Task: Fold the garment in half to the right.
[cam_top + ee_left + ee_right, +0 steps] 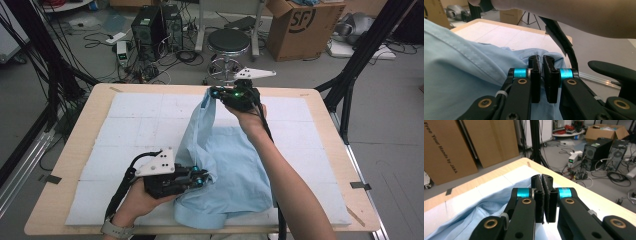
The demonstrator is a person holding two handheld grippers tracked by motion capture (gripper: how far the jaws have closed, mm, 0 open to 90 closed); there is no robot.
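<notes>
A light blue shirt [230, 170] lies bunched on the white padded mat [130, 125], and one edge is pulled up in a ridge toward the far side. My left gripper [202, 177] is low at the near left edge of the shirt. In the left gripper view its jaws [543, 61] are shut on a fold of the blue fabric [461, 75]. My right gripper [214, 93] is raised over the far middle of the mat and holds the lifted edge. In the right gripper view its jaws [542, 178] are pressed together, with the shirt [481, 215] hanging below.
The wooden table [75, 145] carries the mat. On the floor beyond it stand a round stool [228, 41], computer towers [150, 27] with loose cables, and a cardboard box [305, 25]. Black stand legs [350, 80] flank the table's right side.
</notes>
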